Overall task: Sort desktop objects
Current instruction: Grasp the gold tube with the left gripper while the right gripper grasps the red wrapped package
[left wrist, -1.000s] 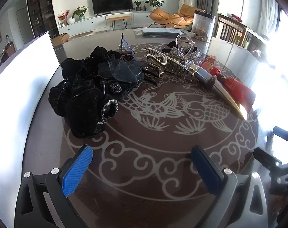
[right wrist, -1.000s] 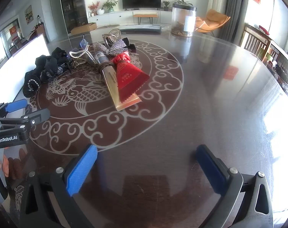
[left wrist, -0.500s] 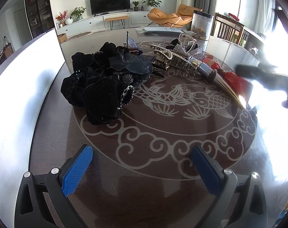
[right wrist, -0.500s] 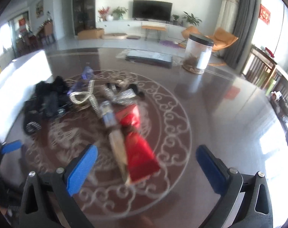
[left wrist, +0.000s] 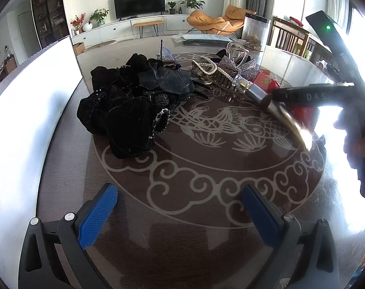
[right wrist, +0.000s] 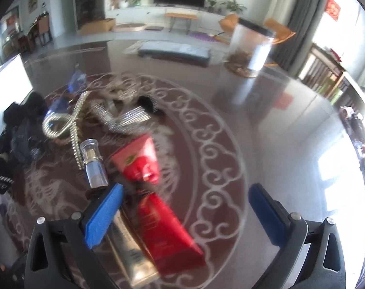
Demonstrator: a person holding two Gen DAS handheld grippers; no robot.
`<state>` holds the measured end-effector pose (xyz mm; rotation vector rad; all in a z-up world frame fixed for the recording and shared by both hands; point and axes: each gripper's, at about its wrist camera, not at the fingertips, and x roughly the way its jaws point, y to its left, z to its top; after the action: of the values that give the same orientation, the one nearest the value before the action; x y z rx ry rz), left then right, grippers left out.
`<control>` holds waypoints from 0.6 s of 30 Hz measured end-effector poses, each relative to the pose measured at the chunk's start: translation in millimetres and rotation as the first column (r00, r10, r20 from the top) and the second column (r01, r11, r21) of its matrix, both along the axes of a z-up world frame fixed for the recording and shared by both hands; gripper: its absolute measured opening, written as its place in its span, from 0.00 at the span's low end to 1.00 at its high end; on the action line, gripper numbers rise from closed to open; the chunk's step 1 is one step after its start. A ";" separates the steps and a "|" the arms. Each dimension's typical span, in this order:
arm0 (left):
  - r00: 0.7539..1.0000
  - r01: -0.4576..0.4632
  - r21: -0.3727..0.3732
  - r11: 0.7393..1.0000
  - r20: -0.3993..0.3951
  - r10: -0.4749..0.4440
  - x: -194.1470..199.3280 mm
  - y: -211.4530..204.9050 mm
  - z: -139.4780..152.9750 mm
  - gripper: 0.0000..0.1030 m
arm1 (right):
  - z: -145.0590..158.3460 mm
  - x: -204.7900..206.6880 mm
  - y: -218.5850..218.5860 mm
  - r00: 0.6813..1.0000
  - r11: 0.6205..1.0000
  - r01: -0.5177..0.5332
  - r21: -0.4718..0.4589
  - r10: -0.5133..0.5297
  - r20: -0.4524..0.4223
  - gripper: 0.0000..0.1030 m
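Observation:
A heap of black velvet hair ties (left wrist: pixel 127 115) lies on the dark patterned table at the left. Behind it are pearl and rhinestone hair clips (left wrist: pixel 218 72). A silver-capped gold tube (right wrist: pixel 95 168) and a red tube (right wrist: pixel 163 221) lie side by side. My right gripper (right wrist: pixel 184 214) is open just above the two tubes, its left pad near the gold tube. My left gripper (left wrist: pixel 182 214) is open and empty over bare table, short of the hair ties. The right gripper's body (left wrist: pixel 327 94) crosses the left wrist view.
A white board (left wrist: pixel 21 120) stands along the table's left edge. A clear jar with a black lid (right wrist: pixel 252 45) and a flat dark package (right wrist: pixel 175 53) sit at the far side. The table's right half is bright with glare.
My right gripper has moved forward and left, from the near table edge to above the two tubes. My left gripper moved slightly closer to the hair ties.

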<state>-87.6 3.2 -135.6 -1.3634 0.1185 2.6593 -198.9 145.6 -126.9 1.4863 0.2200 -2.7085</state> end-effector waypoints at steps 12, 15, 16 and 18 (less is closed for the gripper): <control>1.000 0.000 0.000 1.000 0.000 0.000 1.9 -1.2 -0.3 1.00 | -13.0 54.8 38.6 0.993 0.983 -0.117 -0.140 0.119 0.003 1.00; 1.000 0.000 0.000 1.000 0.000 0.000 2.0 -1.3 -0.2 1.00 | -13.7 54.2 35.2 0.988 0.981 -0.154 -0.121 0.156 0.009 1.00; 1.000 0.000 0.000 1.000 0.000 0.000 2.0 -1.3 -0.1 1.00 | -13.7 53.6 28.8 0.985 0.979 -0.168 -0.117 0.171 0.011 1.00; 1.000 0.001 -0.001 1.000 0.001 -0.001 3.4 -1.4 -0.7 1.00 | -14.2 50.2 20.3 0.983 0.976 -0.183 -0.118 0.186 0.011 1.00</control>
<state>-84.3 1.7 -136.3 -1.3645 0.1200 2.6575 -148.7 165.9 -141.1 1.3891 0.1847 -2.5125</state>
